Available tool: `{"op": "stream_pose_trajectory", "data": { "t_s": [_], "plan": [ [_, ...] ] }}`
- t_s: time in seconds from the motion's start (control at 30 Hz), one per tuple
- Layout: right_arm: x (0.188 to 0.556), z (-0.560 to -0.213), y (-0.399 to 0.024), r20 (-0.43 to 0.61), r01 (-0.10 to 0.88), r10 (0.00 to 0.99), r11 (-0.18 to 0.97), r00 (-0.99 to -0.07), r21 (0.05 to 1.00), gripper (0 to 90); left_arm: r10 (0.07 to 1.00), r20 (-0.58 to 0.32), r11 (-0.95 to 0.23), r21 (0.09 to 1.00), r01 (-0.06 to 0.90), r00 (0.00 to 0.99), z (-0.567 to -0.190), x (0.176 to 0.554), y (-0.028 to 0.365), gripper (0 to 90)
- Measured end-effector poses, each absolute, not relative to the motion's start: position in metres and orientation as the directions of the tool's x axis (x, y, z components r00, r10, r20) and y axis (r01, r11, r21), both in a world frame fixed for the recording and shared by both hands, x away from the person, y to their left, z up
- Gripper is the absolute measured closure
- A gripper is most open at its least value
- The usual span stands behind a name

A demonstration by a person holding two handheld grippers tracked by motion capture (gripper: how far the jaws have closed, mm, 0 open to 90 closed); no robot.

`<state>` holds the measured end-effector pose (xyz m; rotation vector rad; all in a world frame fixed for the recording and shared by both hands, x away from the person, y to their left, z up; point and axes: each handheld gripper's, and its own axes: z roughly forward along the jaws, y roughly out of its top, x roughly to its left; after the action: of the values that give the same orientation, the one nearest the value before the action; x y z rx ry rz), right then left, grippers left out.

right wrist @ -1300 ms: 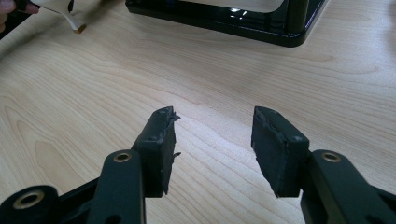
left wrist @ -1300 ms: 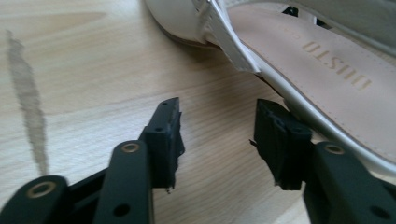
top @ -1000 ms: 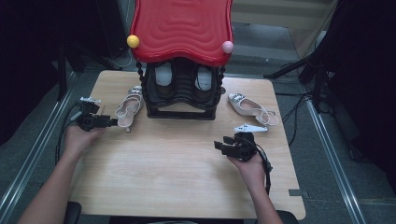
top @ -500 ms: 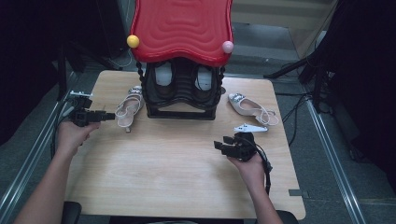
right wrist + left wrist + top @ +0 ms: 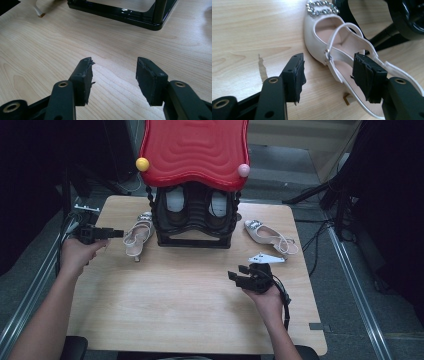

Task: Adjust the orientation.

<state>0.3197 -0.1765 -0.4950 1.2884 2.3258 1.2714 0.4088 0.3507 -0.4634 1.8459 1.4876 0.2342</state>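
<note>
On the left side of the table (image 5: 165, 295), the left gripper (image 5: 114, 233) is hovering just beside the white slingback heel (image 5: 136, 235), its jaws standing wide apart and gripping nothing; in the left gripper view the shoe's strap (image 5: 342, 45) is lying between the pads, untouched. That shoe is lying beside the black shoe rack (image 5: 195, 222), and its mate (image 5: 267, 236) is resting to the rack's right. Nearer, the right gripper (image 5: 240, 272) is waiting over bare wood, its jaws having just been opening wider, nothing between them. Judging by this, both heels are awaiting pickup.
</note>
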Motion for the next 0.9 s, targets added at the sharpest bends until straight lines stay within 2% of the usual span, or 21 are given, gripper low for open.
{"op": "stream_pose_trajectory", "data": {
  "t_s": [0.53, 0.9],
  "plan": [
    [0.320, -0.494, -0.178, 0.214, 0.589, 0.765, 0.253, -0.607, 0.767, 48.9, 0.909, -0.302, -0.033, 0.638, 0.770, 0.289, -0.458, 0.426, 0.338, 44.2],
    [0.319, -0.494, -0.177, 0.209, 0.590, 0.766, 0.260, -0.608, 0.764, 48.8, 0.922, -0.254, -0.081, 0.616, 0.784, 0.294, -0.460, 0.441, 0.321, 43.8]
  ]
}}
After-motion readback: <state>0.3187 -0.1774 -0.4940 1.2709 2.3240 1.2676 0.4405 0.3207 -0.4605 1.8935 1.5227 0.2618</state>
